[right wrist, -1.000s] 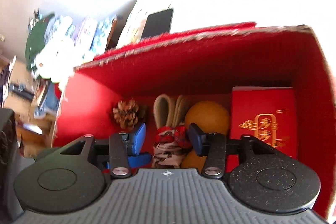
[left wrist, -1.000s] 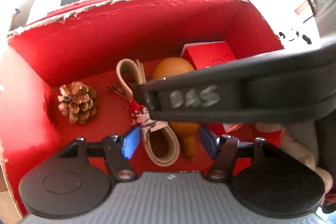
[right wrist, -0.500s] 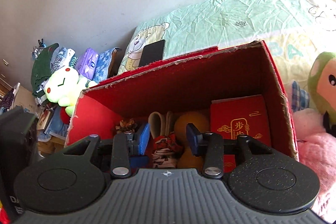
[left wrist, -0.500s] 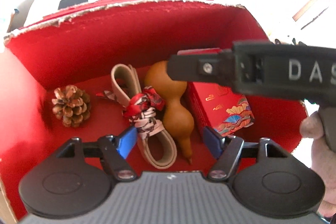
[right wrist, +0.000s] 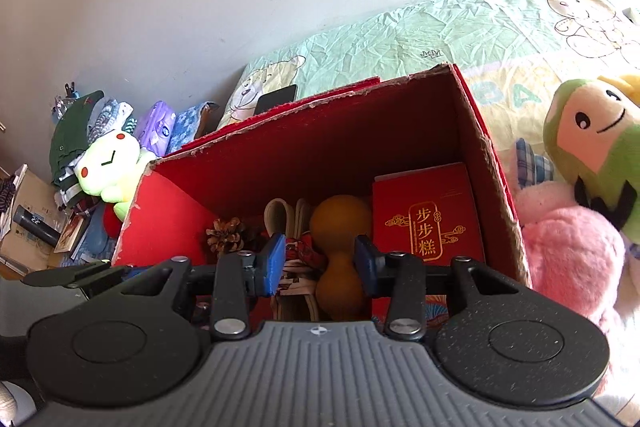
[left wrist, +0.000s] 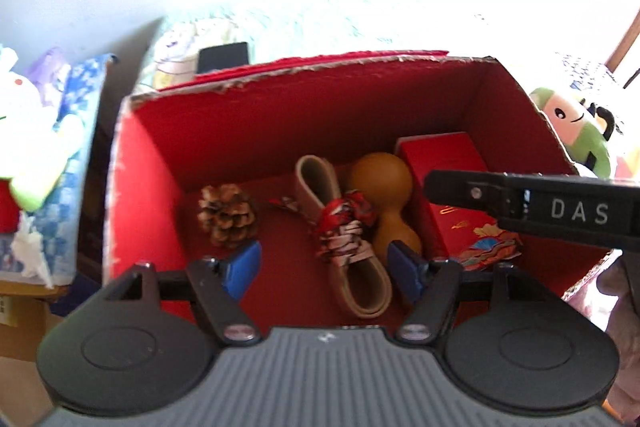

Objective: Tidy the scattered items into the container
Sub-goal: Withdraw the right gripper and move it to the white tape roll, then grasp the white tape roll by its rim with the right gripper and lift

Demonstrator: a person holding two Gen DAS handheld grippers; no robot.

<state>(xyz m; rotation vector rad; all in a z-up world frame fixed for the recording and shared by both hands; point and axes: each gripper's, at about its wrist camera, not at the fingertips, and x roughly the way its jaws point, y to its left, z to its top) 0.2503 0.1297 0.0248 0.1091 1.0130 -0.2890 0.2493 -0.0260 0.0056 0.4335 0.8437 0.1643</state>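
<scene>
Cardboard box with a red lining and torn rim sits on a bed covered in a pale green bear-print sheet, both grippers hovering over its open top. Inside, on the box floor, lie four items in a row — a pine cone at the left, a folded beige strap knotted with a red patterned scarf, a brown gourd just beside it, and a red gift packet with gold characters against the right wall. The left gripper shows its blue-padded jaws apart and empty, the strap visible between them but lower down in the box. The right gripper has its jaws closing with nothing clamped; the scarf and gourd lie beyond them. In the left wrist view the right gripper's black body, lettered "DAS", crosses the box's right side. Outside the box, a green plush toy and a pink plush rest at the right — a yellow-green frog plush at the left.
</scene>
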